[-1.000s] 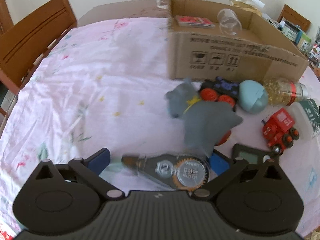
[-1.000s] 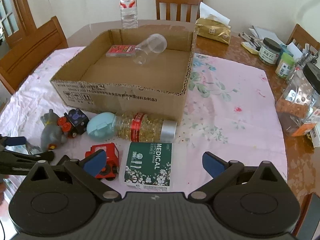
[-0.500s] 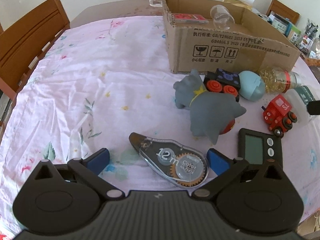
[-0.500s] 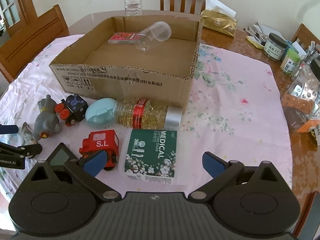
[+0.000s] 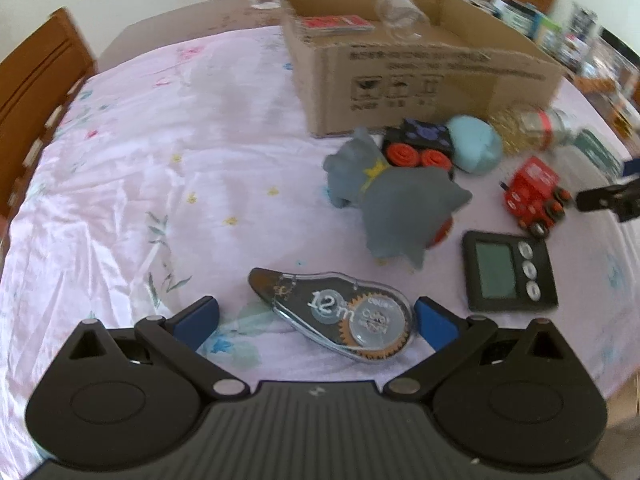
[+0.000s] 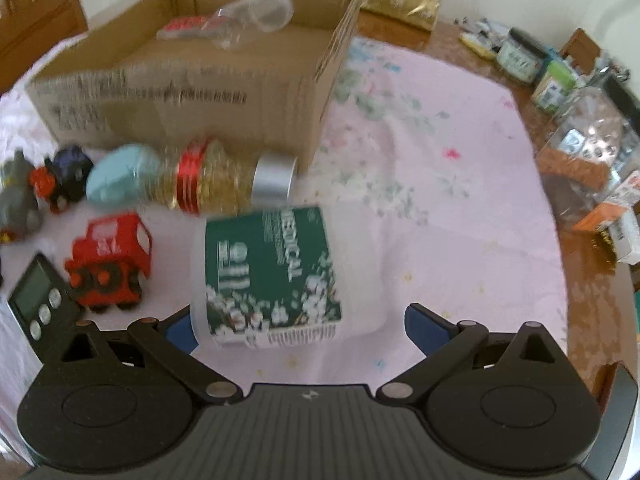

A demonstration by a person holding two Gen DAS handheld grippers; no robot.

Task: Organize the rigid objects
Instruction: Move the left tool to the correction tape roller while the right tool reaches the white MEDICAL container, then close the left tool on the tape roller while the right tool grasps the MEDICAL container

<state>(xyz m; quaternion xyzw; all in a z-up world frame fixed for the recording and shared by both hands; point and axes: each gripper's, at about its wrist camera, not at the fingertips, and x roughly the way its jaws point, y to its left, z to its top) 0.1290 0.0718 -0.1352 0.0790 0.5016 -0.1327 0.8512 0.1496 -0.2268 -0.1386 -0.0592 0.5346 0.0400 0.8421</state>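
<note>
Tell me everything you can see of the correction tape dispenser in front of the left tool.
The correction tape dispenser is a teardrop of clear plastic over a dark body, lying flat on the pink tablecloth. A toothed orange-brown gear and a round hub show through, with "12m" printed in white. Its narrow tip points away and left; the wide end sits near the left tool, between its open fingers, untouched as far as the view shows.

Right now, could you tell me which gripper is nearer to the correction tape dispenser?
Left. The left gripper has its open fingers on either side of the correction tape dispenser; the right gripper is over by the green medical box.
</note>
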